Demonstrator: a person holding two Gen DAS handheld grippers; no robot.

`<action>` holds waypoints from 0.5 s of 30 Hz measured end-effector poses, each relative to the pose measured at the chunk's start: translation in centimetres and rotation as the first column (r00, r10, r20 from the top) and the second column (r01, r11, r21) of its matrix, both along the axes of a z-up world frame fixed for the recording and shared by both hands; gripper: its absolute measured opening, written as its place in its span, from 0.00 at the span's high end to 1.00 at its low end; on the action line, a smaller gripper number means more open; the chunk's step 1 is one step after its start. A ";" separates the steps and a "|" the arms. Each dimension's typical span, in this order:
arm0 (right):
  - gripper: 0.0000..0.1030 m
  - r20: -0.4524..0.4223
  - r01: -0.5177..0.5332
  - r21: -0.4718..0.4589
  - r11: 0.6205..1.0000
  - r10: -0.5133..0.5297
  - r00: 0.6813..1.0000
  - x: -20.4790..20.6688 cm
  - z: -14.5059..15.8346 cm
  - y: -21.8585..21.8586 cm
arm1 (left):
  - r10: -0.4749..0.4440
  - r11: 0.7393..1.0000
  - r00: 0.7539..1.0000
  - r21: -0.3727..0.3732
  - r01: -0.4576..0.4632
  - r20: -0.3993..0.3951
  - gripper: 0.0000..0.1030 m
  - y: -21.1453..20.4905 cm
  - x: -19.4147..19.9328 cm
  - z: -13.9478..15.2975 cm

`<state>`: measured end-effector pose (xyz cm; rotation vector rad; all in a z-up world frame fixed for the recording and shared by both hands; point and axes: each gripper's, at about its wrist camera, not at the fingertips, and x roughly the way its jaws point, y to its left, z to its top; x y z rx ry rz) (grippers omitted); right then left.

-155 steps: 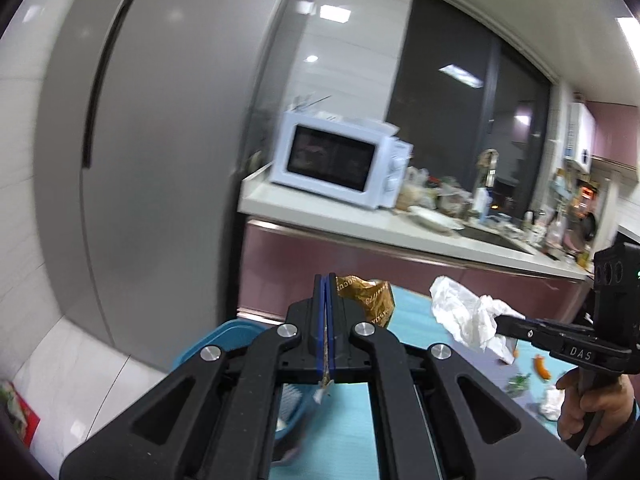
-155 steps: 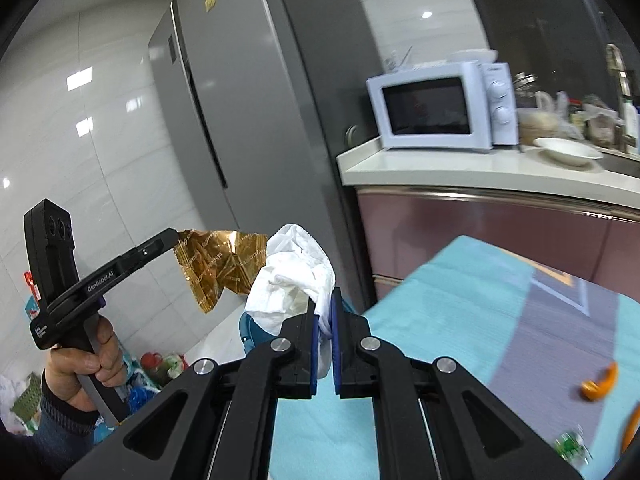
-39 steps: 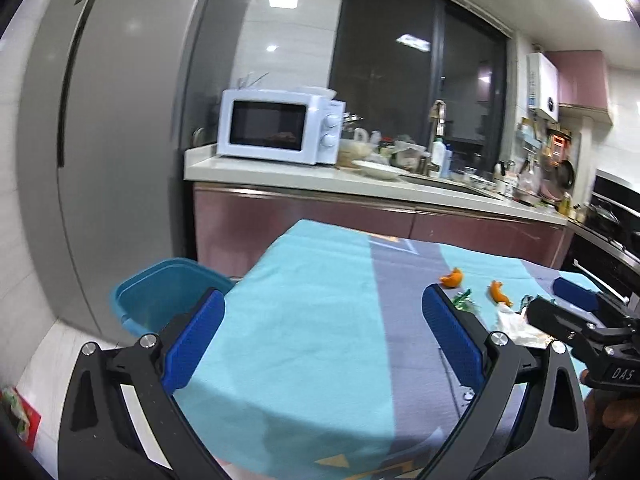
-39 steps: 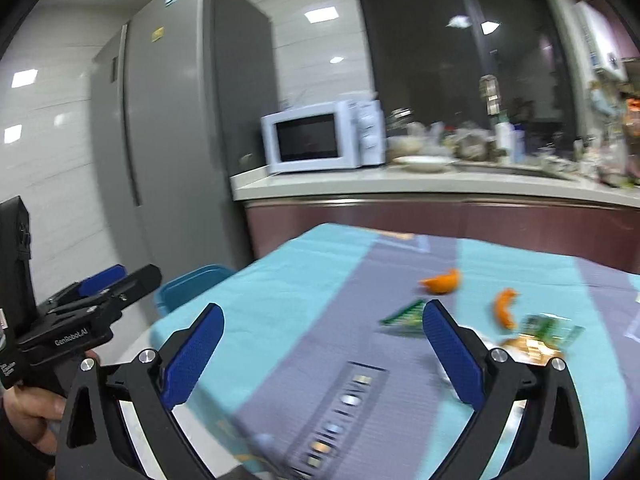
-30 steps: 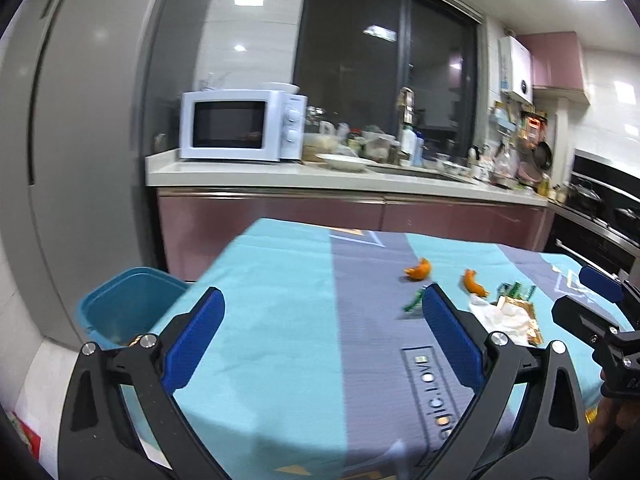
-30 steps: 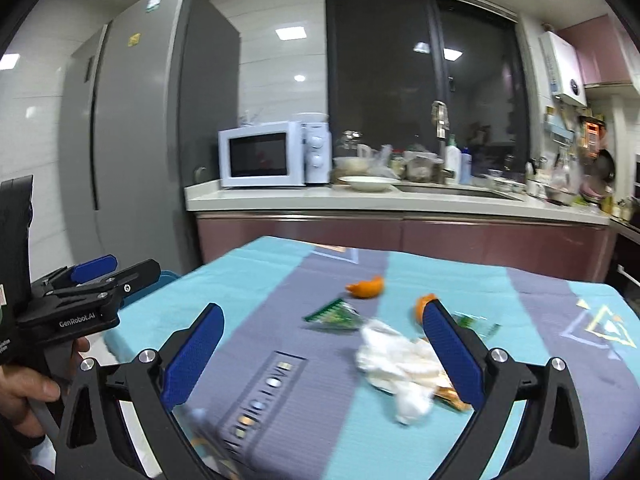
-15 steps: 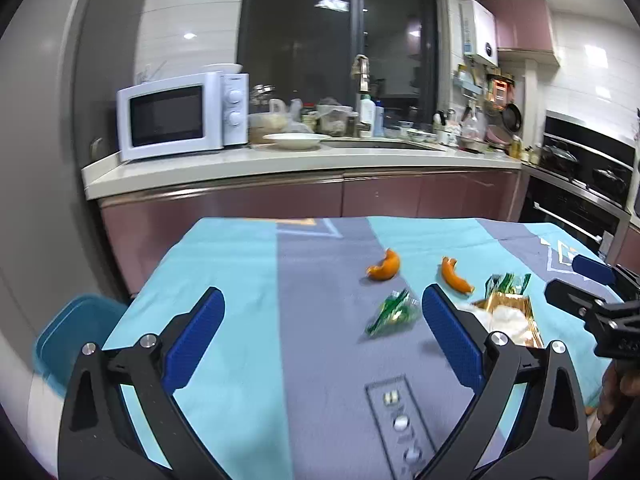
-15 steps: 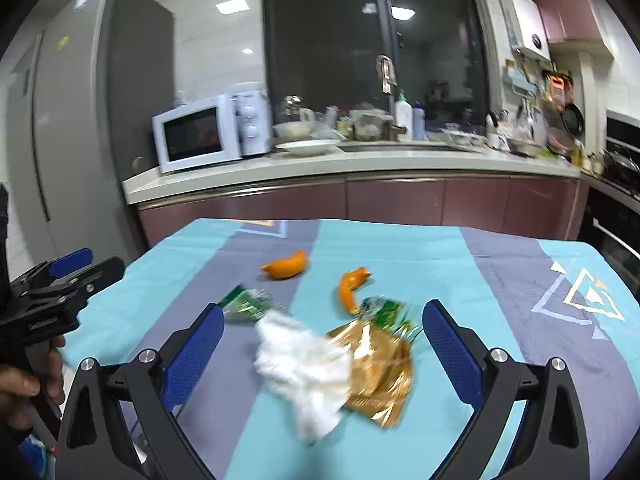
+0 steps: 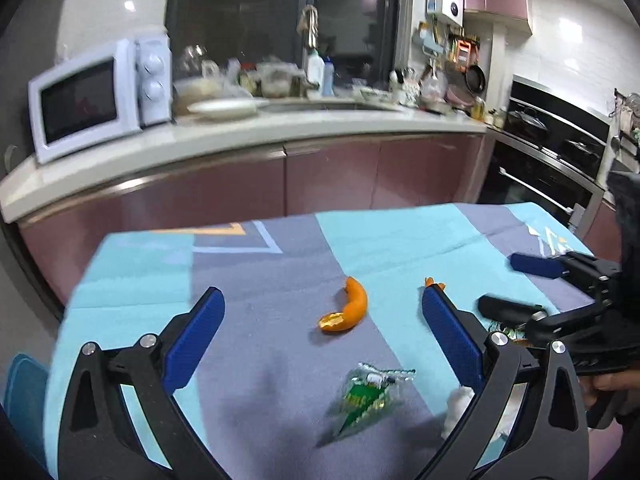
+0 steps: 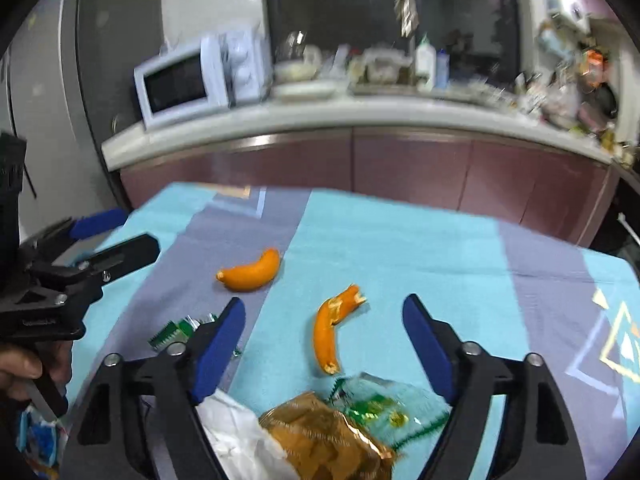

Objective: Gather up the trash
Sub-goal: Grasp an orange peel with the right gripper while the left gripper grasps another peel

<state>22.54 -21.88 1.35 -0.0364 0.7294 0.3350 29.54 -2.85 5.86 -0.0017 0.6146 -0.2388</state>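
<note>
My left gripper (image 9: pixel 323 322) is open and empty above the table; an orange peel (image 9: pixel 347 312) and a green wrapper (image 9: pixel 366 394) lie between its jaws. My right gripper (image 10: pixel 324 344) is open and empty over a second orange peel (image 10: pixel 330 326). In the right wrist view the first orange peel (image 10: pixel 250 267) lies farther left, a gold foil wrapper (image 10: pixel 326 444), a clear green wrapper (image 10: pixel 380 400) and a white crumpled tissue (image 10: pixel 236 436) lie just below the jaws. The green wrapper (image 10: pixel 176 330) is partly hidden behind the left finger.
The table has a teal and grey cloth (image 9: pixel 280 264). A blue bin (image 9: pixel 22 396) stands at the table's left edge. Behind the table runs a counter (image 9: pixel 240 128) with a white microwave (image 9: pixel 100 96), a plate and bottles. An oven (image 9: pixel 552 160) is at the right.
Both grippers, shut on a gold wrapper and a tissue five seconds ago, now stand open and empty. Both have swung right from the bin and dropped closer over the table's trash.
</note>
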 end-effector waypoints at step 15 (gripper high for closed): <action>0.63 -0.189 -0.040 -0.078 0.996 0.024 0.982 4.2 -3.9 0.7 | -0.083 0.989 0.977 0.106 0.105 -0.198 0.11 -2.7 7.8 -6.1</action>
